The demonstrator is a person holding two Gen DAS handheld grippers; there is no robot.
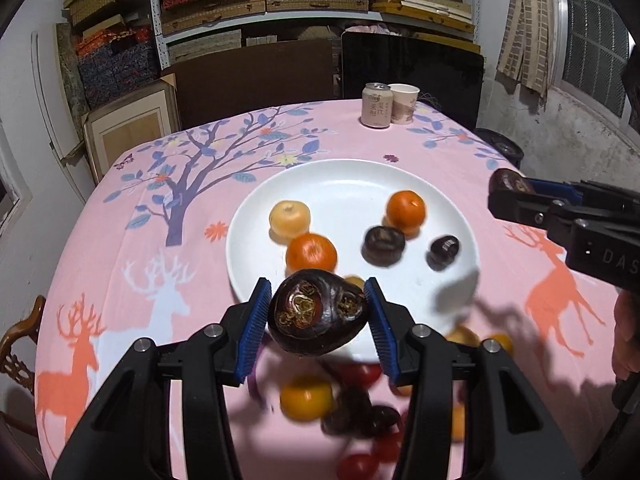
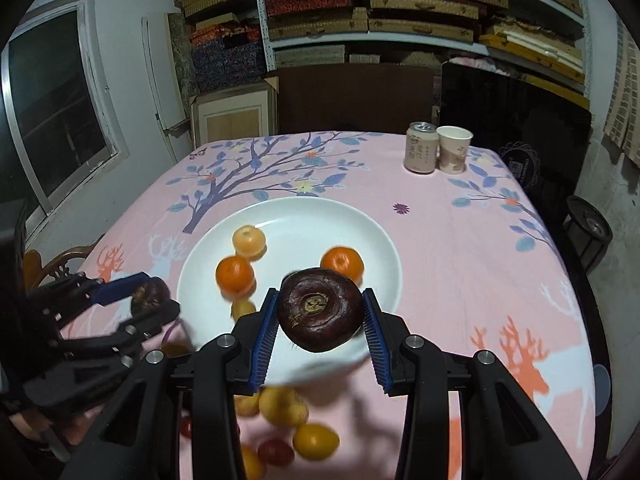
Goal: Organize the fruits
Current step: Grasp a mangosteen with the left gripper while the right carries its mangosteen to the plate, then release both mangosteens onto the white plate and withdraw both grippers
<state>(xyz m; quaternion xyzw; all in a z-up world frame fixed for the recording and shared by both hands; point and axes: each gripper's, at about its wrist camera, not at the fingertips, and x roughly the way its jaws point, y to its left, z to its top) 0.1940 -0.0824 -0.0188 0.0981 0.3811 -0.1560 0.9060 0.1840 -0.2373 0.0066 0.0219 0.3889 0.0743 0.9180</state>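
On the white plate [image 1: 440, 196] sit five fruits; each gripper's jaws pinch one dark chestnut [image 1: 318, 314].

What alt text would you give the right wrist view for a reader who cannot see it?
The right gripper is shut on a dark brown water chestnut above the near rim of a white plate holding two oranges and a pale yellow fruit. At left, the left gripper grips a similar dark fruit. A can and paper cup stand at the pink tablecloth's far edge.
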